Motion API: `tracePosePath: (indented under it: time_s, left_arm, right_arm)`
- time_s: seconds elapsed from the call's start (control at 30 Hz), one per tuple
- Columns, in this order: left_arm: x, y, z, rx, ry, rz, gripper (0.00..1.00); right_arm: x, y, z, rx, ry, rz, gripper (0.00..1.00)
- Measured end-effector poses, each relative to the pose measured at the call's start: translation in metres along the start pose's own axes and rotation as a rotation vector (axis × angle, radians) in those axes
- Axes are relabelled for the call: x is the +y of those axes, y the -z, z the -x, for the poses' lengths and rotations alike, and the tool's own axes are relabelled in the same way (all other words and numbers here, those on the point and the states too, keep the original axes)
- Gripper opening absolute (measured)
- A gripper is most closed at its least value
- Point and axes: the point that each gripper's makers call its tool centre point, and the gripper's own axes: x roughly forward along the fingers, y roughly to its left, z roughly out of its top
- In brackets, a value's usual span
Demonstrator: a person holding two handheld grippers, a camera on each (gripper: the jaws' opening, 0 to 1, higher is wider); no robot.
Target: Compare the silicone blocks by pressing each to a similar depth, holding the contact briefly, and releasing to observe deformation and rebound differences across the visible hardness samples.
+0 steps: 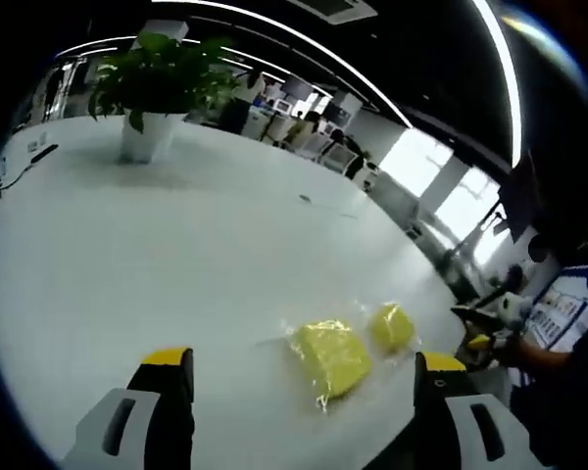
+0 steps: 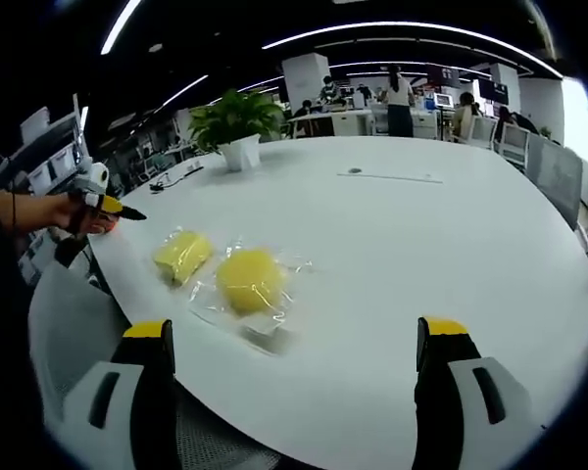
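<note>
Two yellow silicone blocks in clear plastic wrapping are seen lying on a white worktop (image 1: 176, 255), near its rounded edge.

In the left gripper view, the left tongs (image 1: 304, 377) are held wide open above the worktop, with nothing between the yellow-tipped jaws. The larger block (image 1: 331, 356) is found at about 4 o'clock, between the two jaws and nearer the right-hand one. The smaller block (image 1: 392, 327) lies just beside it, toward 3 o'clock; whether the two wrappers touch cannot be told. At about 3 o'clock, past the worktop edge, the right tongs (image 1: 480, 343) are seen in a person's hand. A potted plant (image 1: 157, 88) in a white pot stands at 11 o'clock, well apart from the blocks.

In the right gripper view, the right tongs (image 2: 294, 343) are likewise spread wide and hold nothing. The rounder block (image 2: 251, 280) is seen at about 9 o'clock of centre, between the jaws, with a wide margin of clear wrapping around it. The flatter block (image 2: 183, 255) lies just beside it, farther toward 9 o'clock. At the left edge the left tongs (image 2: 118, 210) are held in a hand (image 2: 54, 211) just off the worktop rim; how far they are open cannot be told here. The plant (image 2: 237, 122) stands at 11 o'clock, and office desks and people are seen beyond the worktop.
</note>
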Motion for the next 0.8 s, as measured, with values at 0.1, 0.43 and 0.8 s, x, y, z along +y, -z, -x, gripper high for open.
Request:
tracePosePath:
  time_s: [0.1, 0.43, 0.8]
  left_arm:
    - [0.004, -0.007, -0.007, -0.003, -0.01, -0.026, 0.92]
    - [0.009, -0.006, -0.035, 0.016, 0.049, 0.084, 0.84]
    - [0.0, 0.003, -0.057, 0.033, 0.177, 0.236, 0.65]
  right_arm:
    - [-0.001, -0.005, -0.001, -0.01, -0.002, 0.006, 0.96]
    - [0.0, -0.002, -0.002, -0.002, -0.009, 0.002, 0.96]
    - [0.004, 0.007, 0.0, 0.024, -0.021, 0.01, 0.96]
